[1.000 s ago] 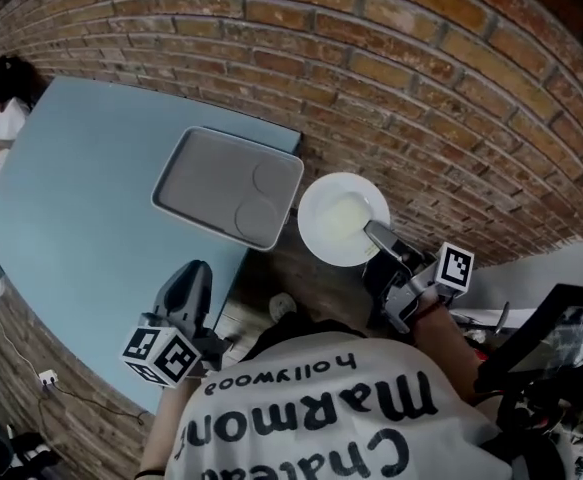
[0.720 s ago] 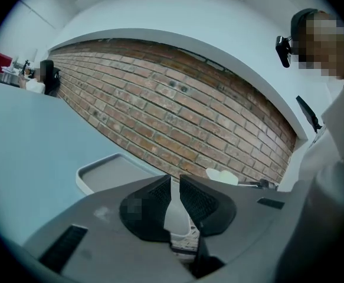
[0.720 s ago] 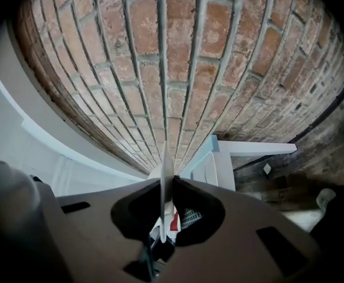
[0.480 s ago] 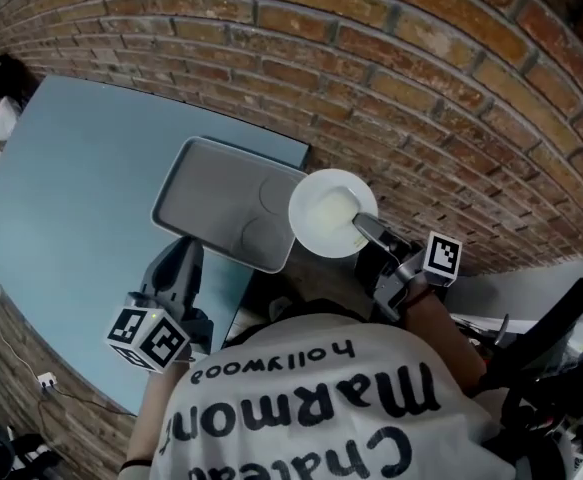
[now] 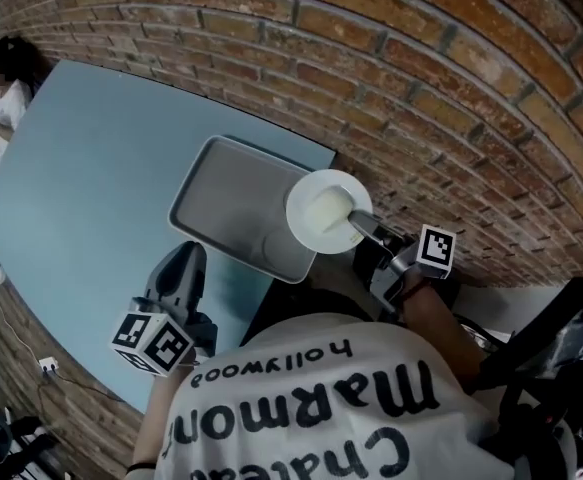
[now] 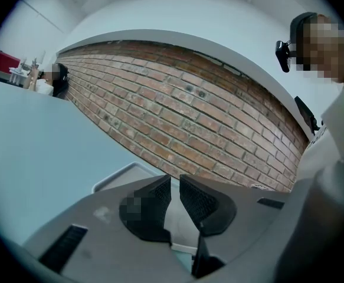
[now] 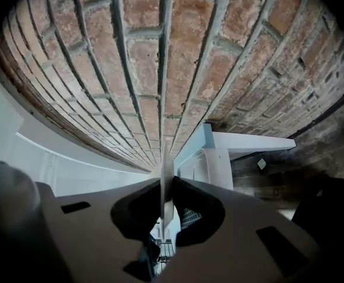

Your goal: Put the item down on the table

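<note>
Plate (image 5: 323, 211) is white and round, and it's pinched by its near rim in the right gripper (image 5: 364, 228). From the head view it sits over the right-hand corner of the grey tray (image 5: 229, 200), partly covering that corner and partly hanging out past it towards the brick wall (image 5: 451, 98). Can't tell from up there whether it's touching the tray or held just above it.

The right gripper view shows the plate (image 7: 163, 152) edge-on as a thin pale strip running right up the middle. The right gripper (image 7: 164, 184) has its jaws closed tight on that strip, one dark pad on each side.

The tray lies flat on the light blue surface (image 5: 81, 168), near the corner closest to the wall, and you can see a round recess in it just beside the plate.

The left gripper (image 5: 176, 280) is well apart from the plate, low over the surface on the near side of the tray. In its own view the left gripper (image 6: 174, 181) has jaws almost together, with a thin gap and nothing in it. A bit of the tray (image 6: 121, 174) shows just beyond them.

There's another person (image 5: 6, 93) at the far end of the surface.
</note>
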`<action>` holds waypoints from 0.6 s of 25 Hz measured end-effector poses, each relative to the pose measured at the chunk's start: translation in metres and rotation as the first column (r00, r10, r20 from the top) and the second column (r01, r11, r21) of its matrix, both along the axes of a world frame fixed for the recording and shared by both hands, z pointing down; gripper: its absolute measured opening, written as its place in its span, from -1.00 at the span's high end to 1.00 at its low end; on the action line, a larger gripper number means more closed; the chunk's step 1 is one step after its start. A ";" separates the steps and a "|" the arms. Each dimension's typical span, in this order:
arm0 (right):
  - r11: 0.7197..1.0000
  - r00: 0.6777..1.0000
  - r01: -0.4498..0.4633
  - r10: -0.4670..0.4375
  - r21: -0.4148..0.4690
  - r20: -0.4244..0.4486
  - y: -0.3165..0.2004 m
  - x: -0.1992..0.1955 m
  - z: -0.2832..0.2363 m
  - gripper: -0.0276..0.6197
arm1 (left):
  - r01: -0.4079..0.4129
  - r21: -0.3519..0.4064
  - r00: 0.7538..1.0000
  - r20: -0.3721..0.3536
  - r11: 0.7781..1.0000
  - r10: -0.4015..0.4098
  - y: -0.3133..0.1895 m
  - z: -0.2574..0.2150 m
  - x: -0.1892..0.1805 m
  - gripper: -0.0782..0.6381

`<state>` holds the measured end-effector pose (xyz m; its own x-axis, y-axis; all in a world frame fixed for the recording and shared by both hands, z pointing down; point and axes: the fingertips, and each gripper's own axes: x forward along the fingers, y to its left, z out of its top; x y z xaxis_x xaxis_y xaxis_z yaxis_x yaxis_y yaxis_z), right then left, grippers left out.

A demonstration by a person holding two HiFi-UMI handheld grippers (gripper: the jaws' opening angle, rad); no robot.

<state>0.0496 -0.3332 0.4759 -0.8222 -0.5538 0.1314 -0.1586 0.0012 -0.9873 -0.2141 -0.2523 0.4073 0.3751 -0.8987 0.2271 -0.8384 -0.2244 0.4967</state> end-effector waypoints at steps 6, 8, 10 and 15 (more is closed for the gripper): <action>1.000 0.998 0.015 -0.016 -0.022 -0.060 -0.019 -0.018 0.022 0.82 | 0.032 -0.033 0.999 -0.007 0.999 -0.032 0.000 0.013 -0.012 0.64; 0.999 0.996 0.029 -0.030 -0.017 -0.086 -0.023 -0.026 0.024 0.82 | 0.034 -0.035 0.999 -0.010 0.999 -0.035 0.000 0.016 -0.015 0.64; 0.998 0.991 0.055 -0.055 -0.002 -0.122 -0.027 -0.034 0.025 0.82 | 0.042 -0.034 0.999 -0.016 0.999 -0.043 -0.003 0.015 -0.017 0.64; 0.991 0.959 0.131 -0.125 0.004 -0.255 -0.034 -0.048 0.036 0.82 | 0.061 -0.036 0.998 -0.011 0.997 -0.061 -0.004 0.017 -0.019 0.64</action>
